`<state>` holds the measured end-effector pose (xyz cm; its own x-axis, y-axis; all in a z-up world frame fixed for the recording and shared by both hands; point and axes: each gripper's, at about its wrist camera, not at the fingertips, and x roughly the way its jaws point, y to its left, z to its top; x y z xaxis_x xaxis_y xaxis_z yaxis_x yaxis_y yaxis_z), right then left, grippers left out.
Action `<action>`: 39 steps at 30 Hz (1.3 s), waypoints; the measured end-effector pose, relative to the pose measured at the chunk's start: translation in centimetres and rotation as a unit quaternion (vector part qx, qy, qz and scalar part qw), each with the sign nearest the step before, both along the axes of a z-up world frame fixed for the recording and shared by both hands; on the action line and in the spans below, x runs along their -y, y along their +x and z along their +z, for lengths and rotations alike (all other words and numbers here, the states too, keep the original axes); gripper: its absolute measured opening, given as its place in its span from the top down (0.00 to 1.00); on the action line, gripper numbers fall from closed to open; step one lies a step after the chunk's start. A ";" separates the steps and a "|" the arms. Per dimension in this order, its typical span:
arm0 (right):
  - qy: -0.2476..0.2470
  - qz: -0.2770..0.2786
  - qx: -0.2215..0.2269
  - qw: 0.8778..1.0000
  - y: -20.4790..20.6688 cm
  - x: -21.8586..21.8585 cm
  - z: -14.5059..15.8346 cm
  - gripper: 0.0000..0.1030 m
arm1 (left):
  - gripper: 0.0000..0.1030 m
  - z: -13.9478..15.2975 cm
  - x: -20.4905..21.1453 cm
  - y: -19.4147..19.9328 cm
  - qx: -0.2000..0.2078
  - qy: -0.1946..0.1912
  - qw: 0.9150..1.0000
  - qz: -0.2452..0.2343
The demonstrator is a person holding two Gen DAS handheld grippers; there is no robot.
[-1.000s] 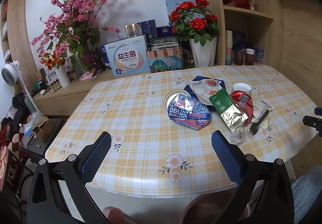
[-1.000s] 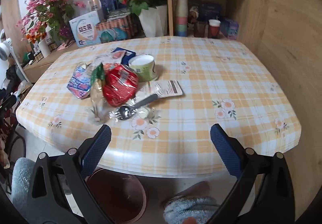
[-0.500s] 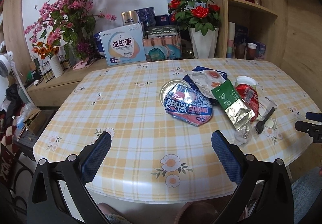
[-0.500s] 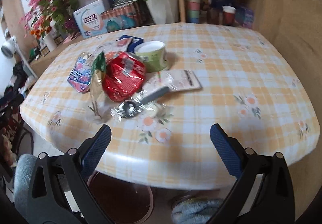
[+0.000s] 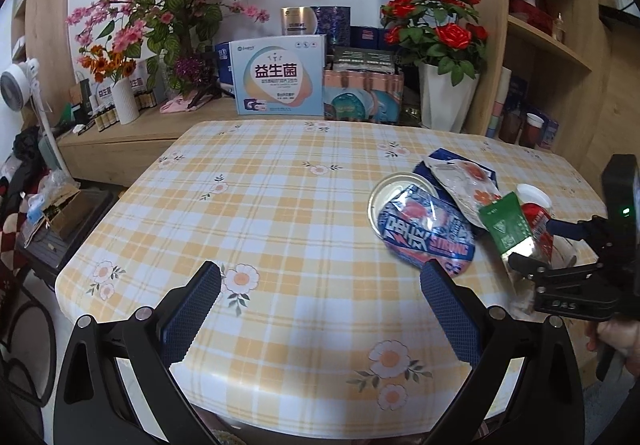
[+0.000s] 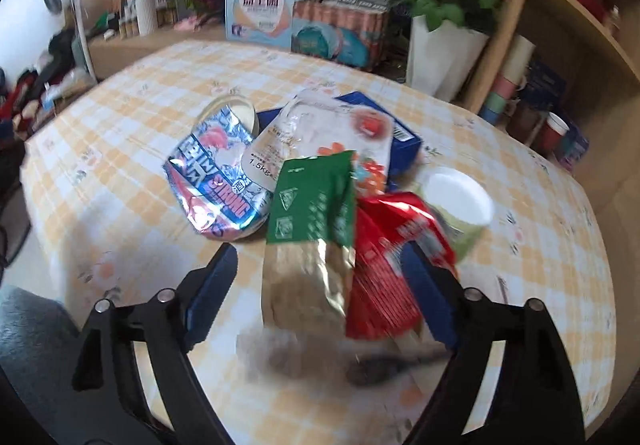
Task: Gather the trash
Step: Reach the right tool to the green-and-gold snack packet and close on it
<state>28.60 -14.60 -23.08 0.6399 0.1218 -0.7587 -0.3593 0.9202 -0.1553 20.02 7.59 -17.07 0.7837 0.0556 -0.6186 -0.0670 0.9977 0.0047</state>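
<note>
A trash pile lies on the checked table: a blue-pink foil wrapper, a green-and-gold packet, a red wrapper, a clear printed bag, a blue box and a green cup. My right gripper straddles the green-and-gold packet and the red wrapper. Its jaws are closing, with the left pad still apart from the packet. A dark utensil lies blurred just below. My left gripper is open over bare tablecloth, left of the foil wrapper.
A white vase of red roses and boxes stand behind the table. Shelves with cups rise at the right. A hand holds the right gripper at the table's right edge.
My right gripper has pushed in to the pile and now has the packets between narrower jaws. My left gripper has shifted left and lower, and the right gripper has come into its view.
</note>
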 end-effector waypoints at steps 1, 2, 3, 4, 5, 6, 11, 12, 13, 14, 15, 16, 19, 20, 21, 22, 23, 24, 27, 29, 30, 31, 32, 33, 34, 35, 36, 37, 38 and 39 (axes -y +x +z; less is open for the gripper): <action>-0.010 -0.003 -0.002 1.000 0.5 -0.3 -0.5 0.24 | 0.05 0.0 -0.3 0.2 -0.001 -0.001 1.000 0.001; -0.016 -0.005 -0.006 1.000 0.8 -0.6 -0.8 0.25 | 0.05 -0.1 -0.6 0.3 -0.001 -0.002 1.000 0.003; -0.023 -0.006 -0.011 1.000 1.1 -0.8 -1.1 0.28 | 0.05 -0.2 -0.8 0.5 -0.002 -0.004 1.000 0.003; -0.033 -0.008 -0.016 0.999 1.2 -1.0 -1.4 0.36 | 0.05 -0.3 -0.9 0.5 -0.003 -0.006 1.000 0.004; -0.030 -0.007 -0.023 0.999 1.2 -0.9 -1.5 0.41 | 0.05 -0.4 -1.0 0.6 -0.005 -0.009 1.000 0.003; -0.020 -0.006 -0.026 0.999 1.2 -0.8 -1.3 0.53 | 0.05 -0.5 -1.0 0.7 -0.005 -0.011 1.000 0.002; 0.080 -0.016 -0.014 0.997 0.2 1.8 1.8 0.60 | 0.05 -0.7 -0.4 0.8 -0.005 -0.015 1.000 -0.010; 0.097 -0.020 -0.010 0.995 0.0 2.5 2.5 0.61 | 0.05 -0.7 0.0 0.8 -0.006 -0.019 1.000 -0.015; 0.110 -0.024 -0.006 0.994 -0.3 3.2 3.2 0.61 | 0.05 -0.7 0.2 0.8 -0.007 -0.022 1.000 -0.020; 0.119 -0.029 -0.001 0.992 -0.6 3.8 3.7 0.61 | 0.05 -0.7 0.6 0.7 -0.007 -0.024 0.999 -0.025; 0.127 -0.033 0.002 0.991 -0.9 4.5 4.1 0.62 | 0.05 -0.6 1.0 0.7 -0.007 -0.027 0.999 -0.031; 0.133 -0.038 0.004 0.990 -1.3 5.2 4.5 0.63 | 0.05 -0.6 1.6 0.7 -0.007 -0.028 0.999 -0.037; 0.145 -0.058 0.005 0.988 -2.3 7.6 4.8 0.78 | 0.06 -0.7 3.5 0.6 -0.011 -0.037 0.997 -0.061; 0.149 -0.062 0.001 0.987 -2.5 8.1 4.6 0.78 | 0.06 -0.7 4.0 0.6 -0.013 -0.040 0.997 -0.069; 0.153 -0.066 -0.004 0.986 -2.8 8.8 4.1 0.79 | 0.06 -0.9 4.9 0.7 -0.016 -0.044 0.996 -0.080; 0.156 -0.069 -0.010 0.985 -3.1 9.5 3.6 0.83 | 0.06 -1.1 5.8 0.7 -0.020 -0.046 0.995 -0.092; 0.158 -0.071 -0.015 0.985 -3.2 9.9 3.2 0.86 | 0.06 -1.3 6.6 0.7 -0.024 -0.046 0.993 -0.103; 0.165 -0.074 -0.021 0.983 -3.4 10.5 2.7 0.91 | 0.07 -1.7 7.8 0.7 -0.027 -0.043 0.992 -0.117; 0.184 -0.083 -0.029 0.979 -4.1 12.0 1.6 0.94 | 0.10 -2.9 10.8 0.8 -0.042 -0.034 0.986 -0.155; 0.186 -0.093 -0.025 0.978 -4.6 12.7 1.3 0.94 | 0.11 -3.6 12.0 0.9 -0.052 -0.040 0.983 -0.172; 0.187 -0.103 -0.021 0.977 -4.9 13.3 1.3 0.94 | 0.11 -4.0 12.8 1.0 -0.059 -0.042 0.981 -0.181; 0.195 -0.112 -0.021 0.974 -5.2 14.1 1.2 0.94 | 0.12 -4.2 13.3 1.1 -0.063 -0.041 0.980 -0.185; 0.200 -0.117 -0.027 0.972 -5.4 14.7 1.0 0.94 | 0.12 -4.4 13.8 1.2 -0.065 -0.041 0.979 -0.189; 0.204 -0.125 -0.032 0.970 -5.7 15.4 0.8 0.93 | 0.12 -4.5 14.2 1.3 -0.067 -0.042 0.978 -0.192; 0.205 -0.134 -0.034 0.969 -6.1 15.9 0.6 0.84 | 0.12 -4.6 14.5 1.3 -0.068 -0.044 0.978 -0.195; 0.213 -0.139 -0.041 0.966 -6.7 16.3 0.1 0.74 | 0.12 -4.8 14.8 1.4 -0.070 -0.047 0.977 -0.196; 0.219 -0.139 -0.047 0.964 -7.1 16.5 -0.3 0.60 | 0.12 -4.8 14.8 1.5 -0.071 -0.049 0.977 -0.196; 0.225 -0.138 -0.051 0.963 -7.4 16.5 -0.7 0.57 | 0.12 -4.8 14.9 1.5 -0.072 -0.051 0.977 -0.195; 0.230 -0.137 -0.057 0.962 -7.7 16.3 -1.1 0.57 | 0.12 -4.9 14.9 1.6 -0.072 -0.053 0.977 -0.193; 0.232 -0.136 -0.063 0.961 -7.8 15.9 -1.6 0.57 | 0.12 -4.9 14.9 1.7 -0.073 -0.055 0.977 -0.191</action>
<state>20.81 -30.54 -24.68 0.6019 0.3073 -0.7370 -0.0842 0.9423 0.3241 21.73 -7.29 -21.99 0.6377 -0.2959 -0.7111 0.3032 0.9452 -0.1214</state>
